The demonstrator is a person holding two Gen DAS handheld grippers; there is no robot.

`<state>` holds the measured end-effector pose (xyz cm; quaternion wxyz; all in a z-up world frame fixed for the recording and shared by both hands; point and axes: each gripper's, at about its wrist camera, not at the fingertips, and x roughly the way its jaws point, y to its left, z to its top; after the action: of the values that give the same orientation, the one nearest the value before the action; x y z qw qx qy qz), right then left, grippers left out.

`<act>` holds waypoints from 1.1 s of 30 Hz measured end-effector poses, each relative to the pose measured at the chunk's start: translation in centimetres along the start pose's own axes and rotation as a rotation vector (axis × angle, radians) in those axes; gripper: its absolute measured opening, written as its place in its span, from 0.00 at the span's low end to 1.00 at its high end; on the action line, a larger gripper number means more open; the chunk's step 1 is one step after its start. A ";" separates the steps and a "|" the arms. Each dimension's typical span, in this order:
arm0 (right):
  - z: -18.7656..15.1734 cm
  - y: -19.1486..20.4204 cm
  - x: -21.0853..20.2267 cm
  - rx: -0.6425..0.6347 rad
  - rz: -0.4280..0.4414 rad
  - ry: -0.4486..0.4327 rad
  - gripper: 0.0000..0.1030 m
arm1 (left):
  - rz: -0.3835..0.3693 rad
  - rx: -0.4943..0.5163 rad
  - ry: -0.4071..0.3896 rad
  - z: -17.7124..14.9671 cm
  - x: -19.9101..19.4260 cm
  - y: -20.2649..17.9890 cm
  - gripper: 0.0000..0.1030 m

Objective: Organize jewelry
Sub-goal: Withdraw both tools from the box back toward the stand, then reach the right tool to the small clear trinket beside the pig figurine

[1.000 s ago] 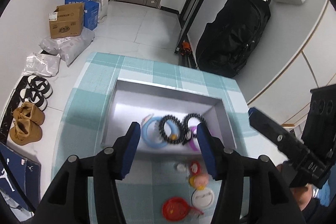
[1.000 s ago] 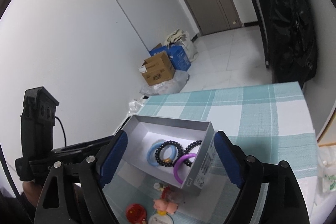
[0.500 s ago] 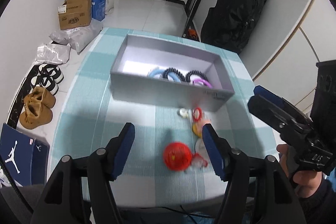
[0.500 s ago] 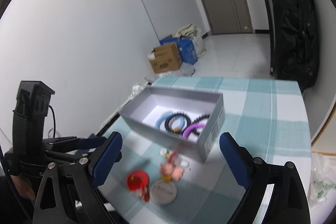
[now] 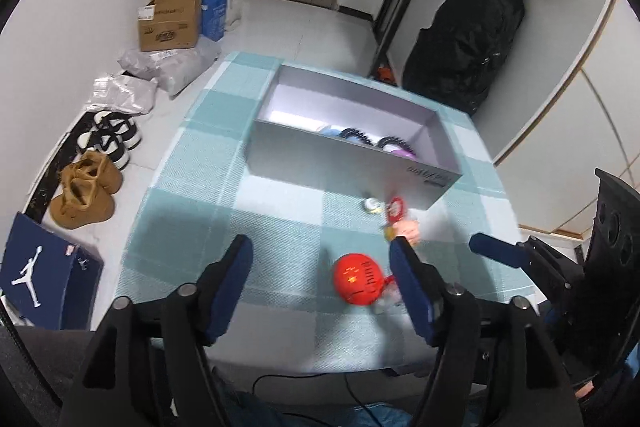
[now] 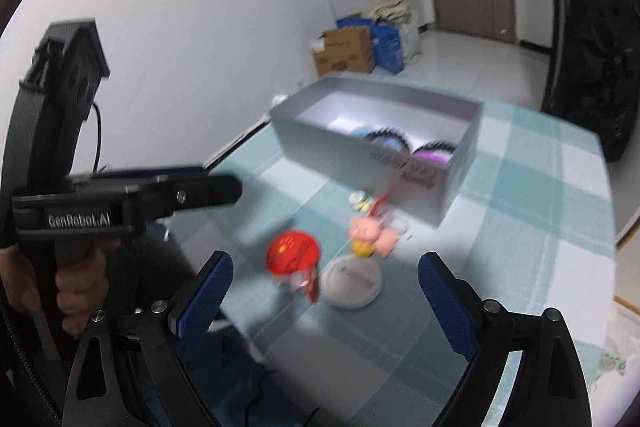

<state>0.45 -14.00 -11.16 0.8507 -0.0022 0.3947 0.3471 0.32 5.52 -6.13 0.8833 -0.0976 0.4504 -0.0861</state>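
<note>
— Both claws first: how do they stand?

— Left gripper (image 5: 320, 259), in its own view, has its blue pads apart with nothing between them but bare tablecloth; its jaws have just been opening. It hangs over the near edge of the table (image 5: 192, 187).

— And the jewelry?

— In the grey box (image 5: 344, 163), which sits toward the far edge of the table, its long axis running across the view from left to right and tilting slightly away on the left. Over the near wall only the tops of a pale blue bangle (image 5: 331, 131), black bead bracelets (image 5: 356, 137) and a purple bangle (image 5: 402, 151) show, all bunched at the box's right end. In front of the box lie a red round badge (image 5: 359, 283), a small red ring-shaped charm (image 5: 395, 207) and a white-and-yellow trinket (image 5: 372, 205).

— What does the right wrist view add?

— Right gripper (image 6: 322, 277), fingers wide apart and empty, jaws just opened further. Between the pads, on the cloth, this view shows what the left one hides behind its finger: a white round lid-like disc (image 6: 352, 281) and a pink pig figure (image 6: 374, 231), beside the red badge. The picture is blurred. The left gripper shows from the side here, a hand (image 6: 72, 287) on its handle. The box (image 6: 360, 143) runs diagonally toward the far right corner.
</note>
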 end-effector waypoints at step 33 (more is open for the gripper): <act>-0.9 2.9 4.2 -0.136 -0.057 0.109 0.27 | 0.053 -0.084 0.068 -0.2 1.0 2.3 0.67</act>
<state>0.02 -9.55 -13.84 0.8353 -0.0903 0.4159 0.3482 0.85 7.50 -7.60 0.8647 -0.1199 0.4855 -0.0470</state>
